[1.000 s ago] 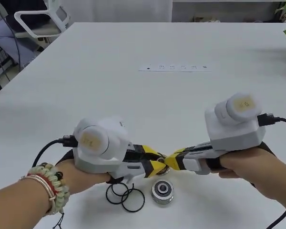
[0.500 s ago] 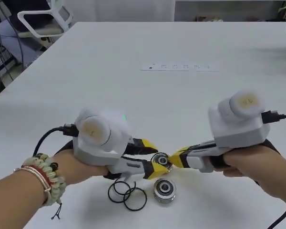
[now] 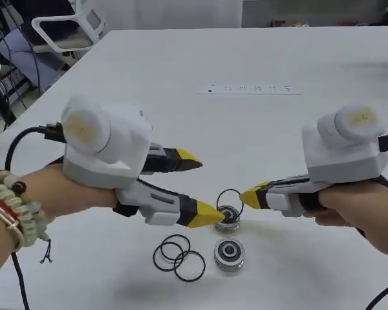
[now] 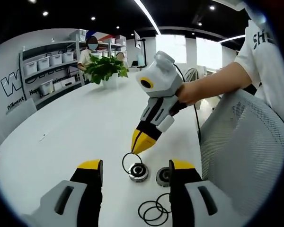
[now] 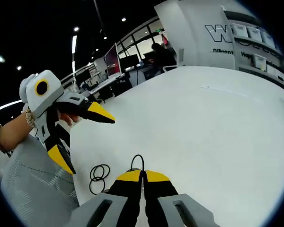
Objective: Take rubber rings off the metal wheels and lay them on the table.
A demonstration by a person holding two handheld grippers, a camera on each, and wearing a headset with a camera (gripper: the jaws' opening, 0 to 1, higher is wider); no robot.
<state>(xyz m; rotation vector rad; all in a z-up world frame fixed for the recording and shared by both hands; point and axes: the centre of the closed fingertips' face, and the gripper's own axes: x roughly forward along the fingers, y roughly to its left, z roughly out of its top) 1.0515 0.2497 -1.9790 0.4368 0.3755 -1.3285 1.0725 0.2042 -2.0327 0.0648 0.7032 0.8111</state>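
My right gripper (image 3: 246, 196) is shut on a thin black rubber ring (image 3: 230, 199), which stands up as a loop over a metal wheel (image 3: 227, 217) on the white table (image 3: 246, 129). The ring's lower edge is at the wheel; I cannot tell whether it is free of it. My left gripper (image 3: 205, 188) is open, its lower jaw tip beside that wheel. A second wheel (image 3: 229, 253) lies nearer me, with three loose rings (image 3: 178, 256) to its left. In the left gripper view the wheel (image 4: 138, 171) lies ahead between the open jaws. The right gripper view has the shut jaws (image 5: 143, 175) pinching the ring (image 5: 137, 161).
A strip of small printed marks (image 3: 249, 89) lies mid-table. An office chair (image 3: 68, 32) stands at the far left corner. Both grippers' cables trail off the near table edge. A potted plant (image 4: 103, 70) stands at the table's far end in the left gripper view.
My left gripper has opened wide and let go of the wheel, which now rests on the table. The right gripper has drawn back slightly, with the ring pulled up as a loop.
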